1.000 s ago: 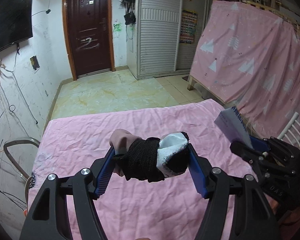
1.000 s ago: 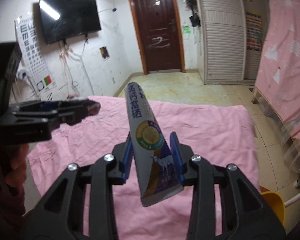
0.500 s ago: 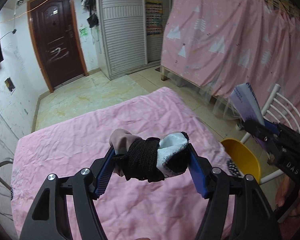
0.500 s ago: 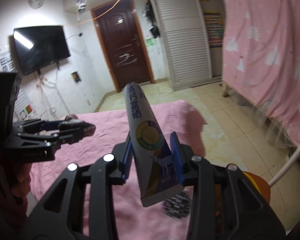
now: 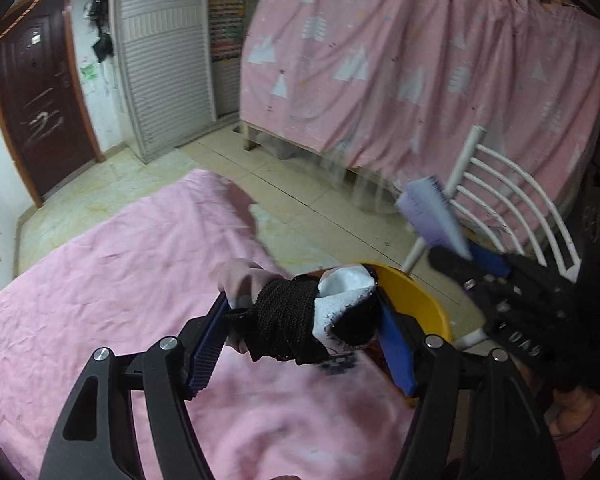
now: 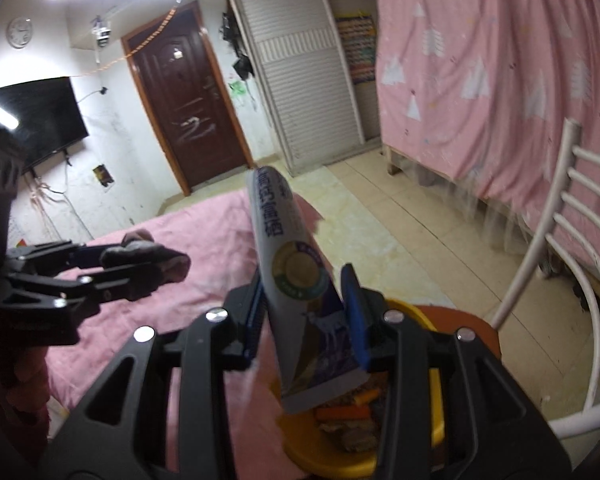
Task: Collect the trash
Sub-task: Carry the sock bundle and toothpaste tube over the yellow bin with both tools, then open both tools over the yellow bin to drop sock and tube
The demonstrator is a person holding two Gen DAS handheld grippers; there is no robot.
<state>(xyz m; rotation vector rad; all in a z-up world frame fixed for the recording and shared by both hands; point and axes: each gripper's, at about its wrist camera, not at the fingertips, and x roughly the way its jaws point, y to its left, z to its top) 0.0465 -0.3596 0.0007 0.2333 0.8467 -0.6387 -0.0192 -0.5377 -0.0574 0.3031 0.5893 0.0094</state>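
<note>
My left gripper (image 5: 300,300) is shut on a rolled bundle of cloth (image 5: 296,320), black knit with white and pink parts, held over the right edge of the pink bed (image 5: 120,280). Just behind the bundle sits a yellow bin (image 5: 420,300). My right gripper (image 6: 302,280) is shut on a long grey and purple carton (image 6: 296,272) that stands upright and slightly tilted. The yellow bin (image 6: 328,452) lies directly below it with scraps inside. In the left wrist view the right gripper (image 5: 456,254) and carton (image 5: 432,216) are at the right. The right wrist view shows the left gripper (image 6: 156,264) at the left.
A white slatted chair (image 6: 560,240) stands to the right of the bin, with a brown-orange seat (image 6: 460,320) beside it. A pink curtain (image 5: 420,60) covers a frame behind. Tiled floor (image 6: 400,220), a shutter cabinet (image 6: 300,80) and a dark door (image 6: 184,100) lie further back.
Both grippers have swung right, from over the middle of the bed to its right edge. The yellow bin and the white chair have come into view close by. Both grips are unchanged.
</note>
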